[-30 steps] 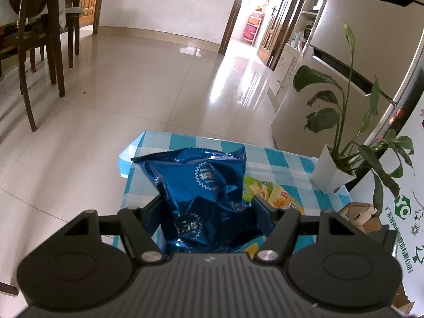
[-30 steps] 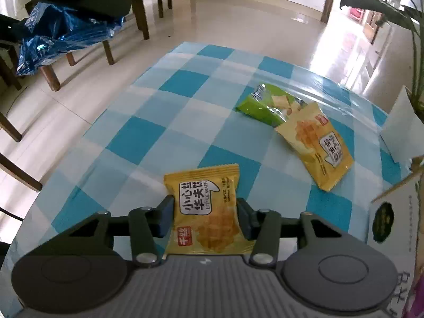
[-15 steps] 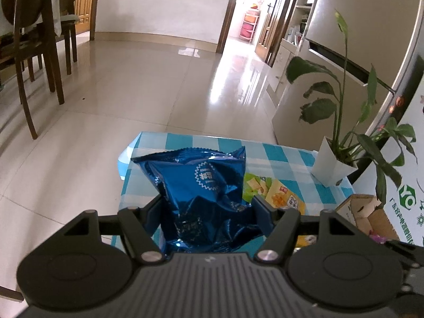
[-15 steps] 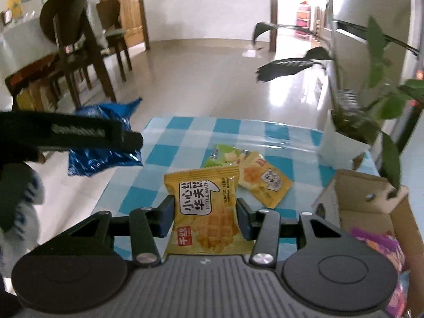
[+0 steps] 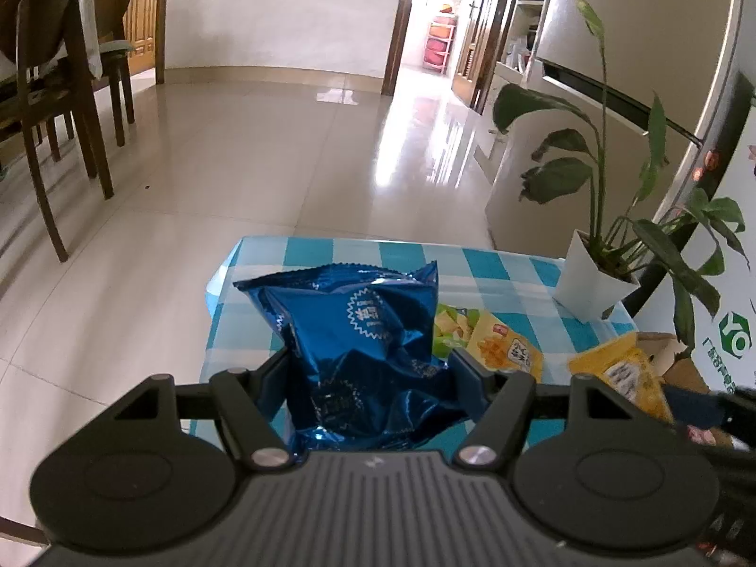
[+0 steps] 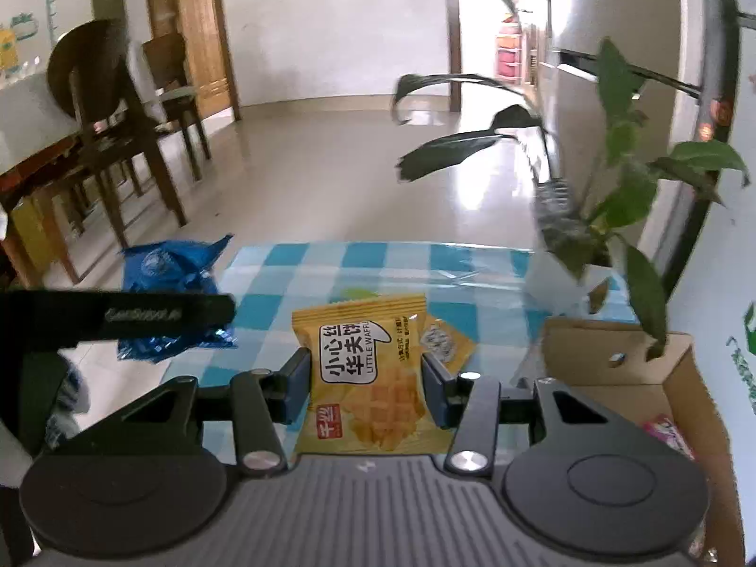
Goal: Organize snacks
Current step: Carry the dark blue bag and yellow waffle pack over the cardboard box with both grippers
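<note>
Left gripper (image 5: 371, 368) jaws clamped on blue snack bag (image 5: 364, 335), above checkered table (image 5: 496, 264). Right gripper (image 6: 366, 387) jaws clamped on yellow waffle packet (image 6: 368, 373); cardboard box (image 6: 614, 359) at 3 o'clock.

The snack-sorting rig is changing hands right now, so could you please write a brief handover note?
Left gripper: shut on the crinkled blue foil snack bag, held above the blue-checked tablecloth.
Right gripper: shut on the yellow waffle packet, near the open cardboard box.
Done: at least one pink packet in the box.
Left: box both held snacks, then the green packet and second yellow packet on the cloth.
</note>
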### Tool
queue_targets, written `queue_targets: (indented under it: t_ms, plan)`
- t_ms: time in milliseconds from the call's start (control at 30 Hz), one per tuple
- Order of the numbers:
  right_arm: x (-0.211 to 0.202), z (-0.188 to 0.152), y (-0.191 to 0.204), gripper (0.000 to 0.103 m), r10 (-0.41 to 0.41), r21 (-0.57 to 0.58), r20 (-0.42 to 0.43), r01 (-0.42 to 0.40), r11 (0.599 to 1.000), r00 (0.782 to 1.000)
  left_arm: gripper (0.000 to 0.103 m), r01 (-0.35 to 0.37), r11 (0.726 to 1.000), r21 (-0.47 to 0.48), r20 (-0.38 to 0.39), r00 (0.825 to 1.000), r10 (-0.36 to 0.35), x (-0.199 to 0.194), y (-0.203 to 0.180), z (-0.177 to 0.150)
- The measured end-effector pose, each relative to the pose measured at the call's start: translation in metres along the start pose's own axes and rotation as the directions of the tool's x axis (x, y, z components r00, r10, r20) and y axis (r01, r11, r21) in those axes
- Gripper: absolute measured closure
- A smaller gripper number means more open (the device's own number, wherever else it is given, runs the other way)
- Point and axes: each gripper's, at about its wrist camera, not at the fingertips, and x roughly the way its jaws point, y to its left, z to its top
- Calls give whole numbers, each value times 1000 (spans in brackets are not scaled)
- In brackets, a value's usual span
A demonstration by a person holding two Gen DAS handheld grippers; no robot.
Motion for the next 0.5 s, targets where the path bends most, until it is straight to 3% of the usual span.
queue_targets:
  t_ms: [267,500]
  plan:
    - [-23,6,-40,49,-73,98,83,65,993,994,34,44,999,16,20,999,-44,-3,-14,-3]
    - [-42,6,-80,49,-153,180,113,131,975,982,34,137,989,49,24,990,-139,-4,-42,-8]
